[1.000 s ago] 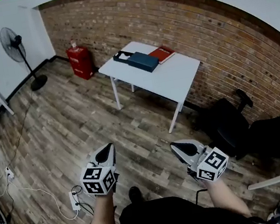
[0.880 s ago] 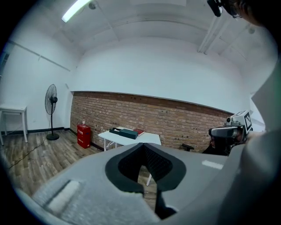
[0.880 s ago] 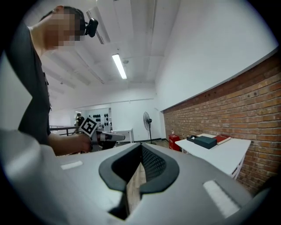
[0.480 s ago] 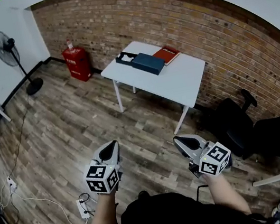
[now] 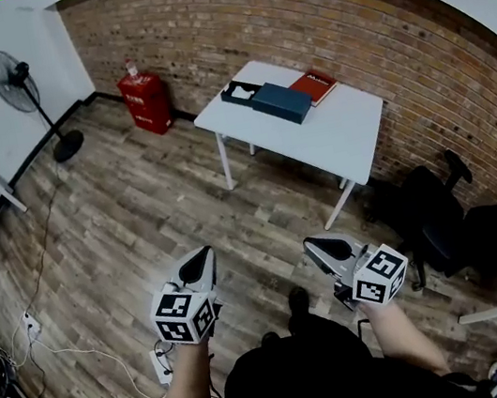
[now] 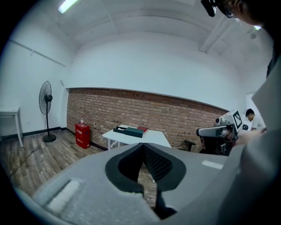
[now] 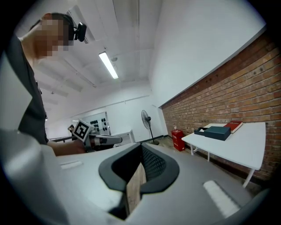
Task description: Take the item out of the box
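- Blue box [image 5: 281, 102]: flat on the far half of the white table [image 5: 342, 134], lid side up, well apart from both grippers; contents not visible.
- Just beside its left end: a black open tray [image 5: 239, 92] with something pale inside, too small to make out.
- Just beside its right end: a red book [image 5: 315, 87], flat on the same table.
- Table set close to the brick wall [image 5: 369, 19], with 1 long edge roughly along it and the near half bare.
- Left gripper [image 5: 203, 253]: clenched, jaw tips pressed together, nothing between them, held out over the wooden floor [image 5: 118, 216] and pointing towards the table.
- Right gripper [image 5: 310, 245]: likewise clenched and empty, tips meeting, level with the left one and near it.
- Both held low in front of the person, 1 forearm behind each.
- Further out: a black office chair [image 5: 431, 209] right of the table, a red cabinet [image 5: 146, 102] against the wall to its left, a standing fan [image 5: 17, 72] in the left corner.
- On the floor below the left gripper: a white power strip [image 5: 161, 363] with a thin cable trailing left.
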A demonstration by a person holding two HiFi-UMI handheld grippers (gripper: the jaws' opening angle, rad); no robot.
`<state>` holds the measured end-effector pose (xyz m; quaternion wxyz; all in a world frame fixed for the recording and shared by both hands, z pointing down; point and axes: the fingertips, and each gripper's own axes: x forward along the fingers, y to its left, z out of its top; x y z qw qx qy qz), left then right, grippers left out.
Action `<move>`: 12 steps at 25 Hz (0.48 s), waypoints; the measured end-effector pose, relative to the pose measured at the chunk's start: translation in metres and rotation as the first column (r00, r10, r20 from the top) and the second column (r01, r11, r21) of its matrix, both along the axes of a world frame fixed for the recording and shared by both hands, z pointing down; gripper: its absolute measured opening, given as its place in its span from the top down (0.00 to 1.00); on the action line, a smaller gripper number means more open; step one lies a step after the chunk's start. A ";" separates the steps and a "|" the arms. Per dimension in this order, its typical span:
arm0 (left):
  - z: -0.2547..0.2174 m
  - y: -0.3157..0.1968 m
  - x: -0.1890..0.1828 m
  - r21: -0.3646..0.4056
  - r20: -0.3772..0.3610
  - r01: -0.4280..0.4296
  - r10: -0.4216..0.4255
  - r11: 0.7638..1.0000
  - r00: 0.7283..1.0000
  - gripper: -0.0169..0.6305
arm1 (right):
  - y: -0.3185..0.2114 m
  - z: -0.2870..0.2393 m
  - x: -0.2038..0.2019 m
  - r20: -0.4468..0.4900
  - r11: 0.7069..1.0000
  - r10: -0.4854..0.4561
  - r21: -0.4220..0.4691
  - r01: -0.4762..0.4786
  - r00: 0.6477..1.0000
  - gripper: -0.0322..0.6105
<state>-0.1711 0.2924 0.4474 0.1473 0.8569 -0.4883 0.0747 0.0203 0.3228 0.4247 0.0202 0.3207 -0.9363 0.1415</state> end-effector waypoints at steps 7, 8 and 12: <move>0.014 -0.036 -0.009 -0.023 -0.011 0.039 -0.040 0.999 0.999 0.96 | -0.048 0.013 0.002 0.006 0.999 -0.009 -0.032 0.010 1.000 0.95; 0.014 -0.046 -0.011 -0.023 -0.010 0.046 -0.046 0.999 0.999 0.96 | -0.058 0.015 0.001 0.009 0.999 -0.018 -0.032 0.018 1.000 0.95; 0.016 -0.091 -0.013 -0.027 -0.001 0.071 -0.071 0.997 0.998 0.96 | -0.107 0.024 0.003 0.014 0.999 -0.041 -0.035 0.041 0.999 0.95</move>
